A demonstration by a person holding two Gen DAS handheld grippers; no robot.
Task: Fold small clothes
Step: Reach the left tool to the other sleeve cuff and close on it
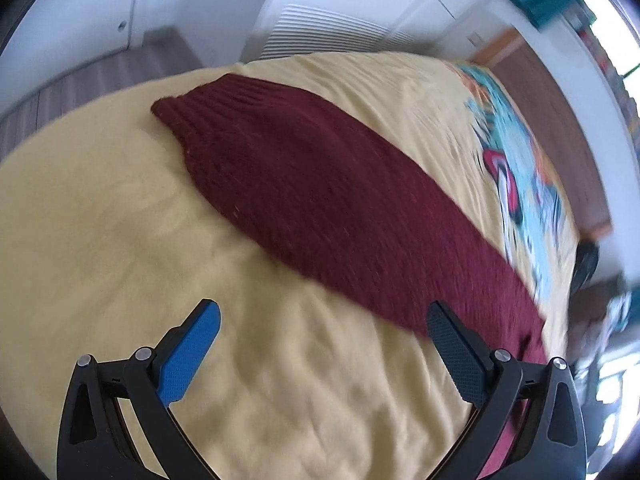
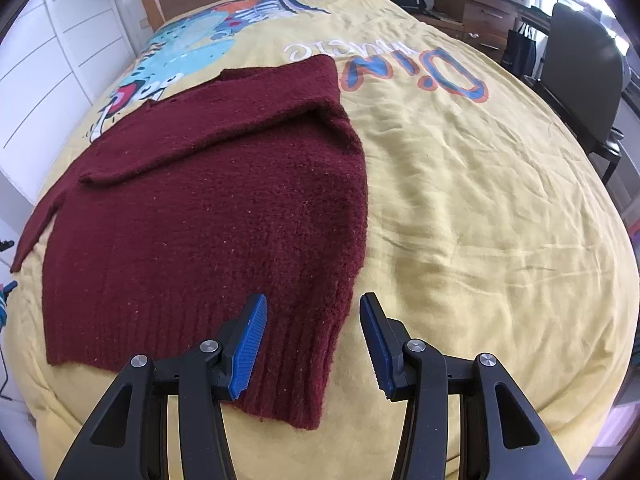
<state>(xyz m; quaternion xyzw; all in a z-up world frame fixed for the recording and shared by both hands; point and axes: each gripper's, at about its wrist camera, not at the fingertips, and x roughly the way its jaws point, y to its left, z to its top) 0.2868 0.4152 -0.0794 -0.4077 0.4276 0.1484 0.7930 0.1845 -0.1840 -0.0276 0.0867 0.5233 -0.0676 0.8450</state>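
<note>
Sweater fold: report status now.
Left gripper open over bedspread. Right gripper open above sweater hem. One sleeve folded in. Nothing in the way.

Your left gripper (image 1: 323, 354) hangs over bare yellow bedspread (image 1: 120, 240), jaws wide apart, nothing between them. The maroon sweater (image 1: 320, 192) lies flat, its ribbed hem toward the bed's far corner. Frame blurred at the right edge.
</note>
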